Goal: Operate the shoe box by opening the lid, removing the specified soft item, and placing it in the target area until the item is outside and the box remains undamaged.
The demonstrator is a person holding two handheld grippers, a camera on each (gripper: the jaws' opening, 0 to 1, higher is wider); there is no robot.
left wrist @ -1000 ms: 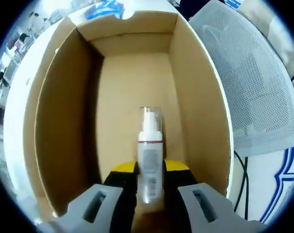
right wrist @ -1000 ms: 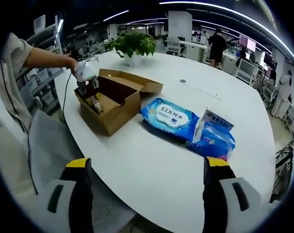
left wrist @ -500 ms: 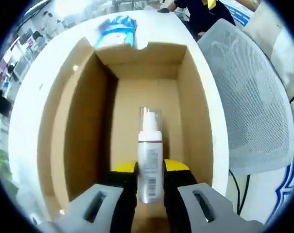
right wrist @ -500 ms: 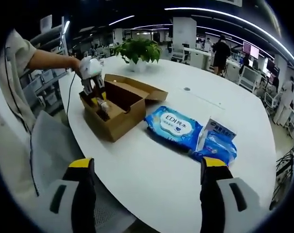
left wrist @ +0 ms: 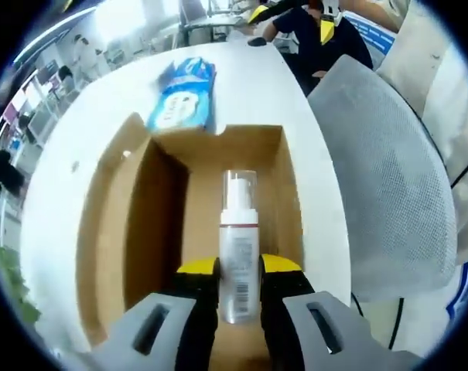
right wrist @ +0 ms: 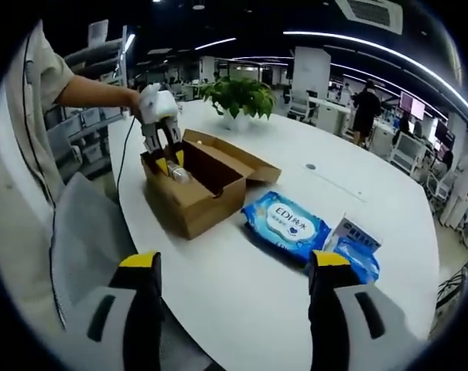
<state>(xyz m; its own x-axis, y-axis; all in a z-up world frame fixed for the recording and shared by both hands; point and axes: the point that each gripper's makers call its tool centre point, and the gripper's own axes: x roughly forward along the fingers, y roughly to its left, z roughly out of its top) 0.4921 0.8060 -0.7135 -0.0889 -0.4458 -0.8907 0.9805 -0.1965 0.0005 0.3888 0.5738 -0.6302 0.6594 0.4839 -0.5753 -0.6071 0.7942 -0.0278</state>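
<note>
The brown cardboard shoe box (left wrist: pixel 121 232) stands open on the white table, its inside bare. A white pump bottle (left wrist: pixel 238 247) with a clear cap is clamped between my left gripper's (left wrist: pixel 239 272) yellow-tipped jaws, held above the box floor. In the right gripper view the left gripper (right wrist: pixel 170 164), held by a hand, hangs over the left end of the box (right wrist: pixel 210 202) with the bottle (right wrist: pixel 178 173) at rim height. The lid flap (right wrist: pixel 253 164) lies open on the far side. My right gripper (right wrist: pixel 234 263) stands open over the table's near edge, holding nothing.
A blue wipes pack (right wrist: pixel 285 225) lies to the right of the box, also in the left gripper view as the pack (left wrist: pixel 184 99) beyond the box. A second blue pack (right wrist: pixel 359 253) lies further right. A potted plant (right wrist: pixel 237 94) stands behind. A grey mesh chair (left wrist: pixel 388 178) is beside the table.
My left gripper has risen with the bottle, so the box looks smaller and lower beneath it. The right gripper view has shifted slightly; its jaws stay open.
</note>
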